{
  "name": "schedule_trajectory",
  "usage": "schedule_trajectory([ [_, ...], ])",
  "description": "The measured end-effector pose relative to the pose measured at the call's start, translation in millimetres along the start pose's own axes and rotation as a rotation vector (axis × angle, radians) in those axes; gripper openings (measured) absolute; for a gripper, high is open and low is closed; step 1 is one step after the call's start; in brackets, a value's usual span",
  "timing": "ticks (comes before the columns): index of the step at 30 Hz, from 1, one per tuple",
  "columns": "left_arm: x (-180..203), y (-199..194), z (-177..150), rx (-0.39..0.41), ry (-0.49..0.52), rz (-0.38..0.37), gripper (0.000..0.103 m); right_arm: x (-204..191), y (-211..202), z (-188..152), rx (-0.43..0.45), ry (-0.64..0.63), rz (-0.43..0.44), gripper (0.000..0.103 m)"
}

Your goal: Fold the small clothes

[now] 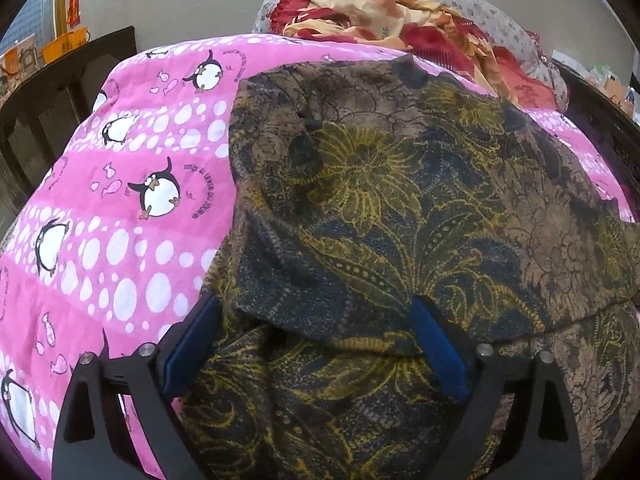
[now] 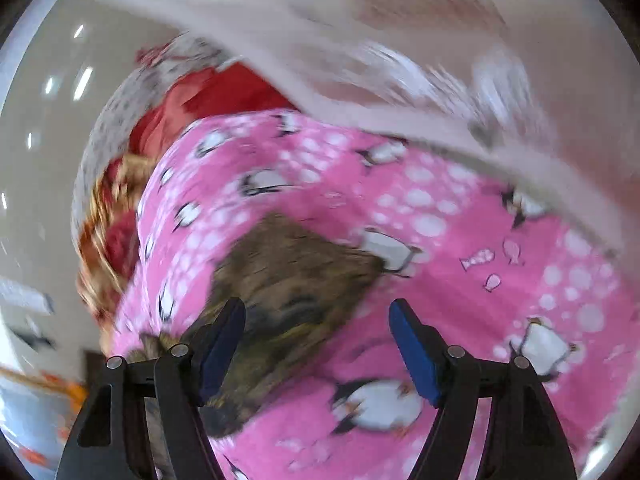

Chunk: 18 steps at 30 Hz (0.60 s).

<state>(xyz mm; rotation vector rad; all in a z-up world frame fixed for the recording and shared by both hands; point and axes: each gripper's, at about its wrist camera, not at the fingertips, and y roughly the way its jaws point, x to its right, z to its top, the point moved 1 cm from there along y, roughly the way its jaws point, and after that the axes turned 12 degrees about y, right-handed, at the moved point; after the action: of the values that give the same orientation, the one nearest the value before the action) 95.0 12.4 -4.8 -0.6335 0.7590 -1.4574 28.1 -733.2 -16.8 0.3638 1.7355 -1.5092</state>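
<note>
A brown garment with a yellow and dark floral print (image 1: 400, 208) lies spread on the pink penguin-print bedsheet (image 1: 120, 208). My left gripper (image 1: 316, 312) is open just above its near edge, blue pads on either side of a raised fold. In the blurred right wrist view the same garment (image 2: 288, 272) lies on the sheet (image 2: 460, 264). My right gripper (image 2: 318, 316) is open and empty above the sheet, its left finger over the garment's edge.
A heap of red, orange and grey floral bedding (image 1: 400, 12) lies at the far end of the bed and also shows in the right wrist view (image 2: 132, 160). Dark wooden furniture (image 1: 60, 92) stands left. A blurred pale cloth (image 2: 400, 60) crosses the top of the right wrist view.
</note>
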Motion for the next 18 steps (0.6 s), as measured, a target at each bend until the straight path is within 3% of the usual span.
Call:
schedule_trajectory([
  [5,0,1,0,0.0,-0.001,0.0,0.096,-1,25,2,0.045,0.029,0.075,0.076],
  [7,-1,1,0,0.001,-0.003,-0.005,0.096,-5,21,1,0.082,0.013,0.077,0.054],
  [9,-3,0,-1,0.003,-0.01,-0.012,0.096,-20,12,-3,0.137,-0.027,0.074,0.005],
  [13,-3,0,-1,0.006,-0.015,-0.018,0.096,-87,-47,-20,0.297,-0.229,0.152,0.005],
  [16,-4,-1,-1,0.01,-0.02,-0.025,0.096,-167,-107,-57,0.428,-0.439,0.208,0.005],
  [18,-5,-1,-2,0.013,-0.023,-0.032,0.096,-206,-132,-83,0.456,-0.524,0.268,0.005],
])
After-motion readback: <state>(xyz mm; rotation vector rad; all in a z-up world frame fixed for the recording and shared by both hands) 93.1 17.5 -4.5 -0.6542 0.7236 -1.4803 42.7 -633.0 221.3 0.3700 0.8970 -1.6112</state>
